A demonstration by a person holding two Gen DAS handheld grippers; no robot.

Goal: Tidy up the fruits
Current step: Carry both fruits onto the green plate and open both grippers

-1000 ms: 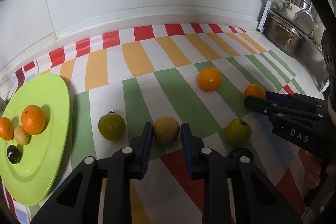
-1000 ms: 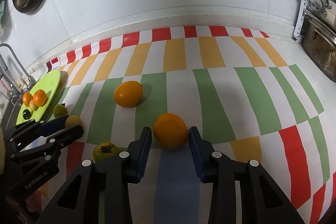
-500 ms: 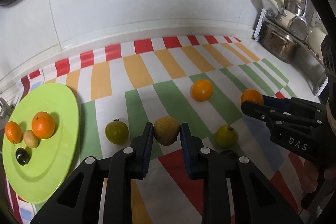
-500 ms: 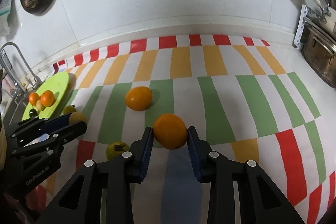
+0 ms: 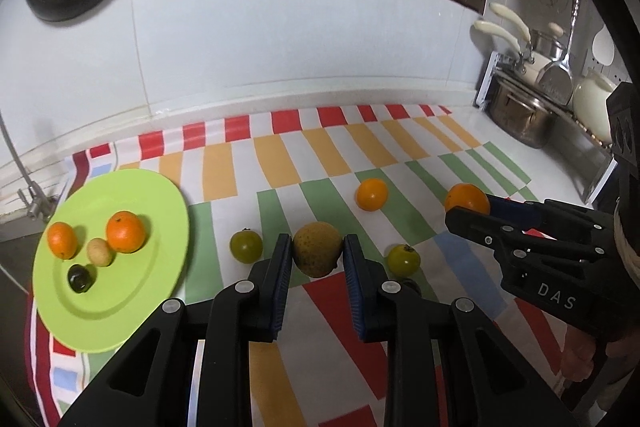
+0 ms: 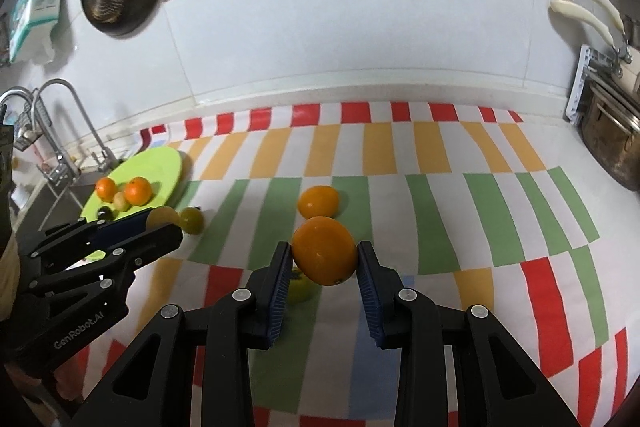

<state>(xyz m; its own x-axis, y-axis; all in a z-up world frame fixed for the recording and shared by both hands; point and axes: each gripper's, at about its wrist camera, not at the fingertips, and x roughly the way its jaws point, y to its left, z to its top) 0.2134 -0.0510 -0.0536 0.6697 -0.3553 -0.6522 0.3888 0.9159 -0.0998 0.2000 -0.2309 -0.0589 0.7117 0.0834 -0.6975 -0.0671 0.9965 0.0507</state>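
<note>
Both grippers are loaded and up off the cloth. Nearest the lens, the left gripper [image 5: 316, 263] pinches a brownish-yellow pear-like fruit [image 5: 318, 253] across its middle, blue pads flat on either flank, so the round body sits cradled and should not roll out. Over on the right, the right gripper [image 6: 323, 269] clamps an orange [image 6: 324, 251] the same way, squeezed at its widest part and hanging clear above the striped cloth [image 6: 440, 211].

Just beyond the left gripper's jaws, two green fruits wait on the cloth: one left [image 5: 246, 246], one right [image 5: 403, 259]. A small dark item peeks out beside the right finger; too hidden to name. Farther back, a loose orange [image 5: 372, 194] sits alone on a green stripe.

Far left lies the lime-green plate [image 5: 132, 311], already carrying two oranges, a small tan fruit and a dark one, bunched toward its left side. That leaves open plate on the near right, and I'd judge that's where both held fruits are headed. Four fruits in, two in the air, three still to collect.
</note>
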